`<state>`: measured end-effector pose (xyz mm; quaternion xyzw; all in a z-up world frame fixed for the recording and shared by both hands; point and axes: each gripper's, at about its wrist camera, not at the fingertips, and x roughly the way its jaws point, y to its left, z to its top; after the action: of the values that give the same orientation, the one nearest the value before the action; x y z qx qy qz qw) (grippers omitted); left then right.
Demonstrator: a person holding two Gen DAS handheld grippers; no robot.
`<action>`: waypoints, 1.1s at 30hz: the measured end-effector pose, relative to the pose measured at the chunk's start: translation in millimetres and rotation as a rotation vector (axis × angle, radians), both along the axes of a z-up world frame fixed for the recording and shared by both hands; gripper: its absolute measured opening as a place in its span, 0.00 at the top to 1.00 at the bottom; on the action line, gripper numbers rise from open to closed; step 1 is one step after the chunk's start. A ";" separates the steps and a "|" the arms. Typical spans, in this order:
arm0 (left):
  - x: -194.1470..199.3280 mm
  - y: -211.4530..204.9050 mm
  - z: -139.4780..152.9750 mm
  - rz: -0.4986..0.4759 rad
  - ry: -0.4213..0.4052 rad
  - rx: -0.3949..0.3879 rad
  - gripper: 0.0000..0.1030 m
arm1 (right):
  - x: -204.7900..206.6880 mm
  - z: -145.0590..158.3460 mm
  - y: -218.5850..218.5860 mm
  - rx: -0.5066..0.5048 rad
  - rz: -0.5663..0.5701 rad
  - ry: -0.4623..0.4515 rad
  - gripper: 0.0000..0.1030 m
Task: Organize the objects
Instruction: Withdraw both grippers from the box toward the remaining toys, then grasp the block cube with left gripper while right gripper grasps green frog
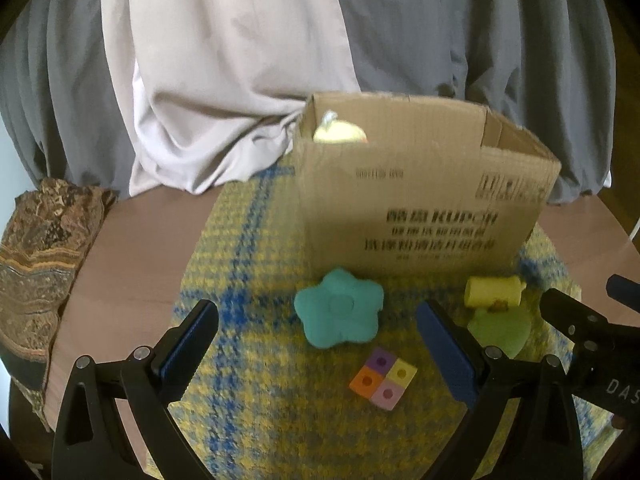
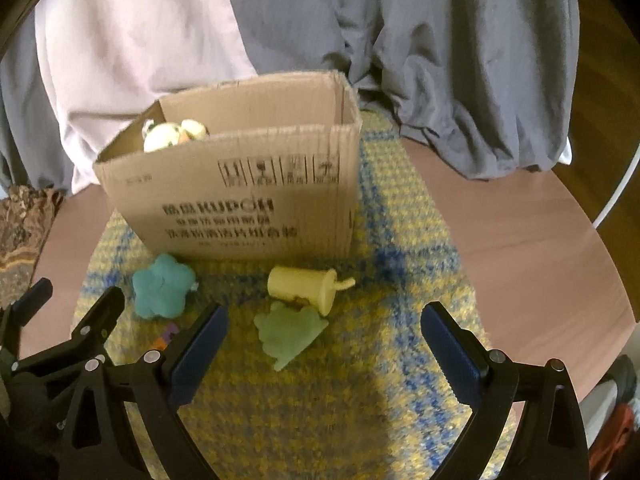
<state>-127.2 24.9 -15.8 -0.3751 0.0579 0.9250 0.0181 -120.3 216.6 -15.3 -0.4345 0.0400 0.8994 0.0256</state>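
Observation:
An open cardboard box stands on a yellow and blue checked mat and holds a pale plush toy. In front of it lie a teal flower-shaped plush, a four-colour block square, a yellow toy cup and a green leaf-shaped plush. My left gripper is open and empty, just short of the teal plush and the blocks. In the right wrist view my right gripper is open and empty, above the mat near the green plush and the yellow cup.
The mat lies on a round brown table. A patterned brown cloth sits at the table's left edge. Pale and grey drapes hang behind the box. The teal plush lies left in the right wrist view.

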 end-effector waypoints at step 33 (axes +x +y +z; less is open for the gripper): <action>2.8 24.0 -81.2 -0.115 -0.171 0.007 0.06 | -12.3 -59.5 -19.1 0.056 0.084 -0.078 0.06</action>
<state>-124.4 48.9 -97.0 -0.4485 0.0744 0.8873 0.0772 -132.6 197.5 -74.8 -0.4696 -0.0045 0.8829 0.0013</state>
